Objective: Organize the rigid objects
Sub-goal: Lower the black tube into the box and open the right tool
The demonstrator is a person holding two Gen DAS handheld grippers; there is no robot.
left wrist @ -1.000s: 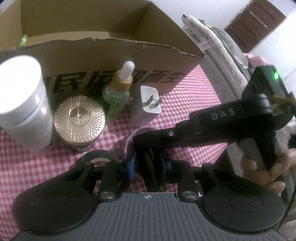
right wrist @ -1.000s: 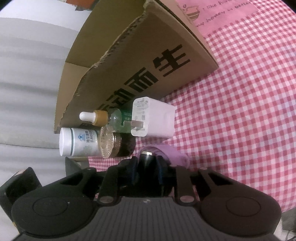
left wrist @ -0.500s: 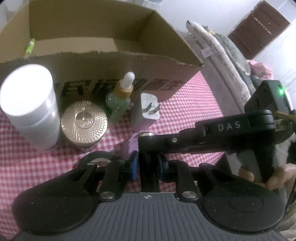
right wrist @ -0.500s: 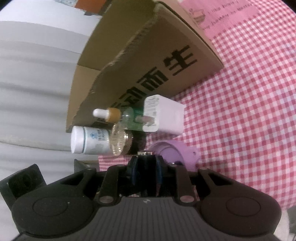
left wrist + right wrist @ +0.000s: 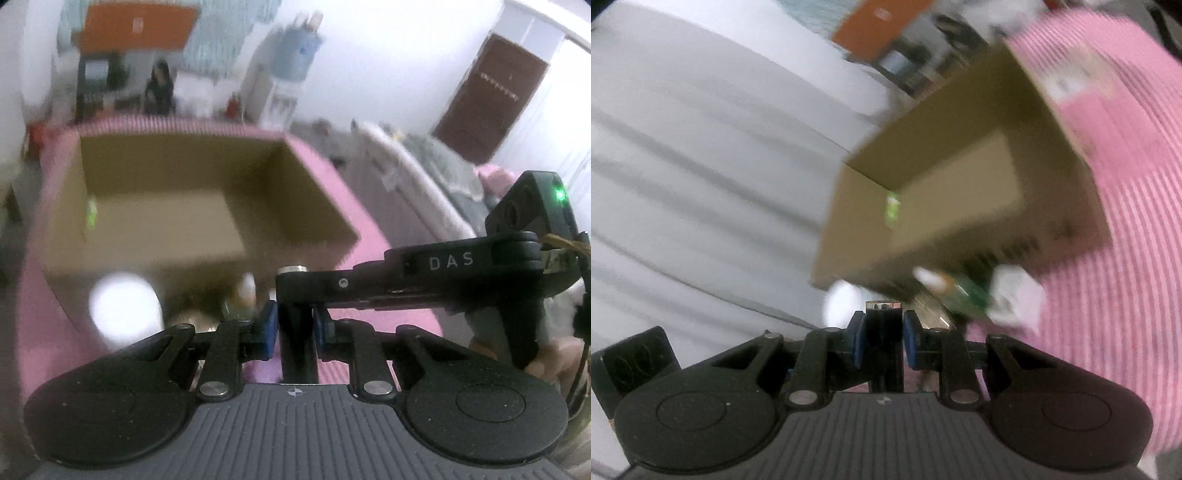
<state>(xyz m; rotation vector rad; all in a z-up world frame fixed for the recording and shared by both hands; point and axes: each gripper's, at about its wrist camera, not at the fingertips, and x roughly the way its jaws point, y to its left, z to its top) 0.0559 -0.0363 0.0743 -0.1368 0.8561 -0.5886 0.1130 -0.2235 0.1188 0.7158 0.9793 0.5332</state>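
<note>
Motion blurs both views. A black object with a silver cap (image 5: 295, 291) stands between the blue pads of my left gripper (image 5: 293, 325), which is shut on it. In the right wrist view the same capped object (image 5: 884, 317) sits clamped in my right gripper (image 5: 884, 332). The right gripper's body (image 5: 443, 262) reaches in from the right. Beyond lies an open cardboard box (image 5: 317, 192) with a small green item (image 5: 89, 216) inside. Before its near wall stand a white jar (image 5: 125, 306), a green dropper bottle (image 5: 956, 291) and a white charger (image 5: 1015, 299).
A pink checked cloth (image 5: 1126, 184) covers the table. A hand (image 5: 546, 358) holds the right gripper. Bedding (image 5: 424, 173) and a brown door (image 5: 491, 99) lie to the right. A person (image 5: 159, 88) sits far back. White fabric (image 5: 701, 184) fills the left of the right wrist view.
Both grippers have risen together with the black object between them. The views now look over the box's near wall into it, and the jars, bottle and charger have dropped low in view.
</note>
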